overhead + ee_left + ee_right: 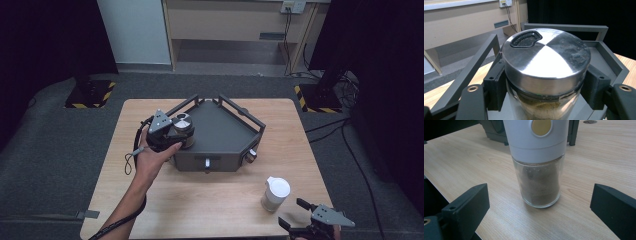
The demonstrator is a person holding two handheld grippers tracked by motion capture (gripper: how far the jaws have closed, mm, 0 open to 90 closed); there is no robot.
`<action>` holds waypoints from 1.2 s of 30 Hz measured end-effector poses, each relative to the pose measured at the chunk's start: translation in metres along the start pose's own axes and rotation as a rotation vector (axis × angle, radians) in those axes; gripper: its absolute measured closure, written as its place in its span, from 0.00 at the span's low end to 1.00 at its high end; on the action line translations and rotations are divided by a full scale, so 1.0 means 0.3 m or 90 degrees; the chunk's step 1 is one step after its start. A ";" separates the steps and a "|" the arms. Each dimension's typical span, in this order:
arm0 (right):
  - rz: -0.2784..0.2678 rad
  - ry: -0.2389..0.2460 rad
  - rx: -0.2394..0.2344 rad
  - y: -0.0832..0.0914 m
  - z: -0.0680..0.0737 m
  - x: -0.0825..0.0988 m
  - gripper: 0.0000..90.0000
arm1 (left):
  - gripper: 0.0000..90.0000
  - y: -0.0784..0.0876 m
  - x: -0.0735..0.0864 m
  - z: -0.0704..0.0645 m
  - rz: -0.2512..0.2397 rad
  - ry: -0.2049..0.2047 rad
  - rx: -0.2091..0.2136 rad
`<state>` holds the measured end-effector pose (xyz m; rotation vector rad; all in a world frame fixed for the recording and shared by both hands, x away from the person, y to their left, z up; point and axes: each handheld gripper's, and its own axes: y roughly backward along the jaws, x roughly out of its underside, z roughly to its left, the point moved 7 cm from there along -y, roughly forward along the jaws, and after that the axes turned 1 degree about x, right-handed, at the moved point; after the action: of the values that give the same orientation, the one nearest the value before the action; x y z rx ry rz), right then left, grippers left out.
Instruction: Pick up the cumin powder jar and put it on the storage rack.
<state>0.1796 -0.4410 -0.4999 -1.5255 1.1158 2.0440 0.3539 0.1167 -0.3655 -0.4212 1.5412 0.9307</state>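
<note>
A dark grey metal tray (220, 135) with low railings sits in the middle of a pale wooden tabletop (210, 200). At the tray's left corner, the person's left hand (150, 157) holds the left tool (176, 131), whose two black jaws are clamped on a glass spice jar (546, 75) just below its brushed steel lid. The left gripper view shows that lid with a kidney-shaped pouring hole and yellowish powder inside the glass. The jar is upright, above the tray's left end, inside its railing.

Near the tray's front right corner, a second glass shaker (275, 194) with a white cap stands upright on the tabletop, holding brown powder. Just in front of this shaker, further from the tray, the right tool (296, 212) hangs with its jaws spread wide apart, touching nothing.
</note>
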 end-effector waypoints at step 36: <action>0.001 -0.001 -0.004 0.002 -0.006 0.003 0.03 | 0.34 -0.033 0.015 0.008 0.023 0.010 0.011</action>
<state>0.1800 -0.4428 -0.5007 -1.5256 1.1111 2.0517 0.3617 0.1136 -0.3728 -0.3897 1.5740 0.9425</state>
